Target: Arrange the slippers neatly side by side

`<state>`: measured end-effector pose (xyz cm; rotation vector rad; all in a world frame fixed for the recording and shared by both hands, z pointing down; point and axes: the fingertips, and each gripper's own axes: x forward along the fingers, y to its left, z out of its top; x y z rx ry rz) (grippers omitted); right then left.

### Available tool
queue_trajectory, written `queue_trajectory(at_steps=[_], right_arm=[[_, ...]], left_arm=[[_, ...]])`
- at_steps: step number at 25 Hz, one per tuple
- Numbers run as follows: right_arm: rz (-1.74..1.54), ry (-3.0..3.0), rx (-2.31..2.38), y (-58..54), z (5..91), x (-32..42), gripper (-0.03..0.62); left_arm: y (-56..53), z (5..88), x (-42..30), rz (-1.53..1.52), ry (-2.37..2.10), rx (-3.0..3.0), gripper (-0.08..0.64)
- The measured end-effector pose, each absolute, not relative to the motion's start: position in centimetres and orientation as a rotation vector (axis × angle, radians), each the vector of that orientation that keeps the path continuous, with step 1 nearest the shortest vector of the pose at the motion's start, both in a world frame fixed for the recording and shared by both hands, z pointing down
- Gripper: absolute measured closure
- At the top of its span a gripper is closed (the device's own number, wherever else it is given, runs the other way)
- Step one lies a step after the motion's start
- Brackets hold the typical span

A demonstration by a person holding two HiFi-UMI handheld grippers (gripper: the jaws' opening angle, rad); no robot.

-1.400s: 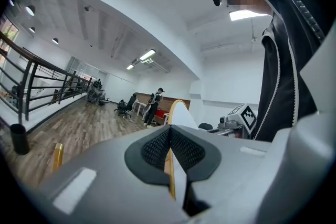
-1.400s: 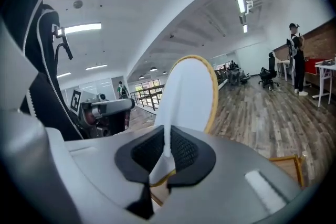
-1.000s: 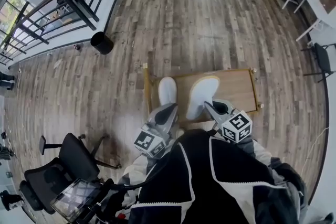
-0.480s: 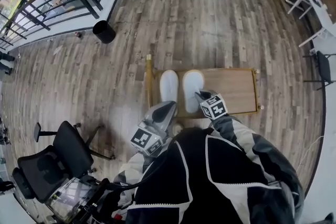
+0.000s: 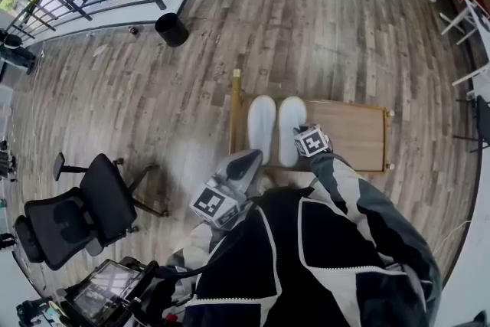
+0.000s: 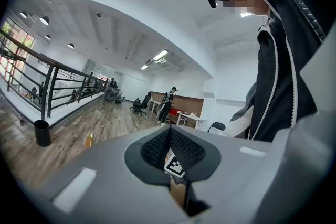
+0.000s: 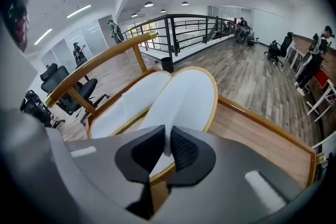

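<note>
Right gripper point(image 5: 300, 132), jaws gripping right slipper point(image 5: 291, 119), has lowered it beside left slipper point(image 5: 261, 126): pair aligned. Left gripper point(image 5: 251, 158) clenched, empty.

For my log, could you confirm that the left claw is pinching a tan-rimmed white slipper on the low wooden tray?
Not the left: the right gripper view shows the right claw pinching the tan-rimmed white slipper on the low wooden tray; the left claw is shut, empty.

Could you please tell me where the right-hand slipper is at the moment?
The right-hand slipper lies on the left half of the wooden tray in the head view, close beside the other slipper, with its near edge pinched in the right gripper.
</note>
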<state>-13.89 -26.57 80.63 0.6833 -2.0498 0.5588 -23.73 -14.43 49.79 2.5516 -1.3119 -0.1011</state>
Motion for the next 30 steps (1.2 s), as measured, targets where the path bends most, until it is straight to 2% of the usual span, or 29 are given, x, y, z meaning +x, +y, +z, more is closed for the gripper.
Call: queue_trajectory(at_steps=[5,9,23,25,28,30], right_arm=[[0.503,-2.017,0.642,-28.0,82.4,-14.7,0.566],[0.504,-2.003,0.618,-27.6,83.6,-15.4,0.566],[0.505,-1.924,0.640,-27.8,84.6,-14.6,0.561],[0.514,-1.937,0.624,-27.5,84.5,-14.8,0.531],[0.550,-1.962,0.595,-26.5,84.2,-15.3,0.437],[0.554,-1.991,0.618,-26.8,83.4,-15.3,0.424]], left_arm=[[-14.6,49.3,-23.9,-0.159,-1.331,2.558,0.540],[-13.9,50.4,-24.4,-0.062,-1.354,2.518,0.540],[-14.0,50.5,-24.3,-0.037,-1.344,2.514,0.540],[-13.9,50.4,-24.5,-0.016,-1.359,2.507,0.540],[-13.6,50.2,-24.5,-0.040,-1.357,2.513,0.540],[-13.9,50.1,-24.4,-0.053,-1.346,2.530,0.540]])
